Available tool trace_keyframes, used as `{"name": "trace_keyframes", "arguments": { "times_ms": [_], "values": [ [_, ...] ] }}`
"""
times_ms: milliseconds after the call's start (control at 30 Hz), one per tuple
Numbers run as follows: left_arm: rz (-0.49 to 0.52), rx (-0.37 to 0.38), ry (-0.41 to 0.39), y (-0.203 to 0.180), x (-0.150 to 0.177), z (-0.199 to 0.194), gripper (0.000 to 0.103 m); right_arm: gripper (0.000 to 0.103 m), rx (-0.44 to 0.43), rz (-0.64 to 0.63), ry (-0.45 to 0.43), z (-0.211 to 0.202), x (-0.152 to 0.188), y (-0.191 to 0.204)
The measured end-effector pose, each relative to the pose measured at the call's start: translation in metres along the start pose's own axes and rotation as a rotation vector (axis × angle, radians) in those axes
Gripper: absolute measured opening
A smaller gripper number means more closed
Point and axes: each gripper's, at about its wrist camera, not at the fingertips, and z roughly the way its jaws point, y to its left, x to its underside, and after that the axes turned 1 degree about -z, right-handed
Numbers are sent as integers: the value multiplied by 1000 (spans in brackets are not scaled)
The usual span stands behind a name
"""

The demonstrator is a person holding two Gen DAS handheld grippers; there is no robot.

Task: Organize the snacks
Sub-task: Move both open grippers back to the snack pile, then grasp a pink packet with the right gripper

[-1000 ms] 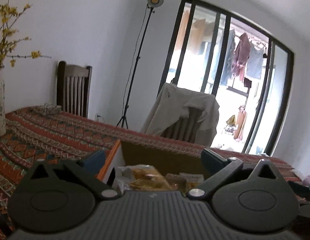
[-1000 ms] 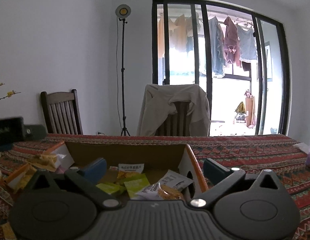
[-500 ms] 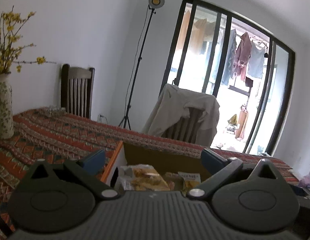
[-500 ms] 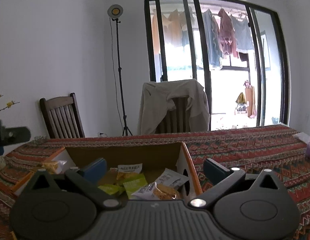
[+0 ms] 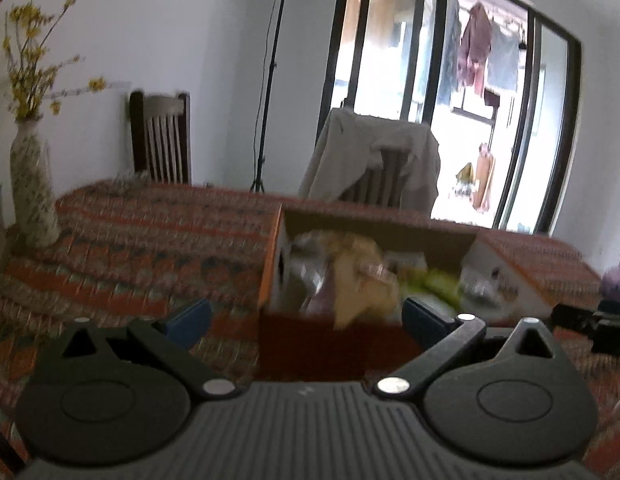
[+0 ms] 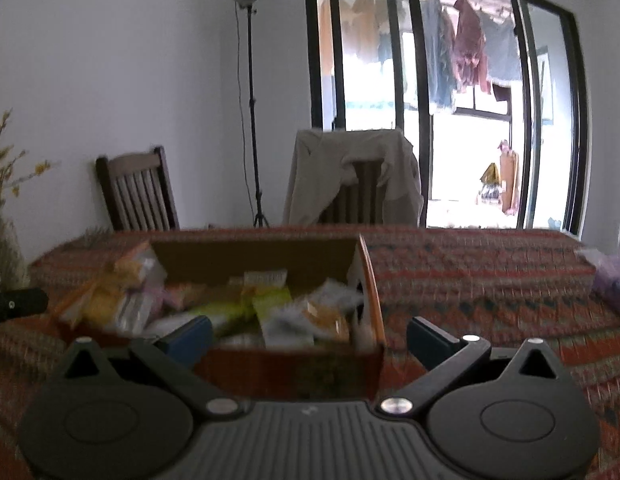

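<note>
Cardboard box (image 6: pixel 265 368) sits open-topped on the tabletop (image 6: pixel 490 280), which is covered by a red-orange patterned cloth. Brown card inside, orange edging along the rim, pale end walls. In the left wrist view the same box (image 5: pixel 390 232) shows its left end wall, white with a dark hand-hole.

Snack packets (image 6: pixel 269 304) fill the box in a loose heap: yellow-green sachets near the middle, white and clear wrappers with orange contents toward the right end, a small white printed card standing toward the back wall. More yellow and clear packets (image 6: pixel 121 292) pile at the box's left end and spill up over its rim. Both views are motion-blurred, so print on the wrappers cannot be read. From the left wrist view the heap (image 5: pixel 358 268) reads as yellow, clear and green, mounded above the rim.

Left claw (image 5: pixel 305 318): blue-tipped fingers spread wide, nothing between them, held short of the box's near left corner.

Right claw (image 6: pixel 307 336): fingers spread wide, empty, the box's near wall framed between them.

Pale speckled vase (image 5: pixel 31 192) with yellow flowering branches stands on the tabletop well left of the box. Two wooden chairs behind, one (image 6: pixel 358 184) draped with a beige jacket.
</note>
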Motion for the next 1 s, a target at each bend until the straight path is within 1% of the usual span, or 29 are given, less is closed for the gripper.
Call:
{"name": "trace_keyframes", "arguments": {
  "times_ms": [67, 200, 333, 433, 533, 633, 767, 867, 1000],
  "values": [
    [6, 4, 39, 7, 12, -2, 103, 103, -5, -6, 32, -4, 9, 0],
    [24, -5, 68, 19, 31, -5, 103, 103, 1, -48, 95, -11, 30, 4],
    [17, -4, 54, 28, 46, -7, 103, 103, 0, -40, 150, -15, 48, 0],
    [6, 17, 37, 32, 49, -8, 103, 103, 3, -4, 169, -18, 56, -6],
    [-8, 12, 40, 33, 52, -7, 103, 103, -4, 29, 180, -22, 59, -10],
    [-23, 17, 30, 34, 51, -8, 103, 103, -7, 31, 188, -21, 60, -10],
    [-10, 24, 33, 32, 52, -8, 103, 103, 0, 35, 209, -11, 57, -7],
    [-17, 29, 35, 33, 52, -8, 103, 103, 47, 21, 238, 0, 56, -5],
    [-39, 33, 38, 36, 52, -7, 103, 103, 80, 40, 259, 14, 49, -11]
  ]
}}
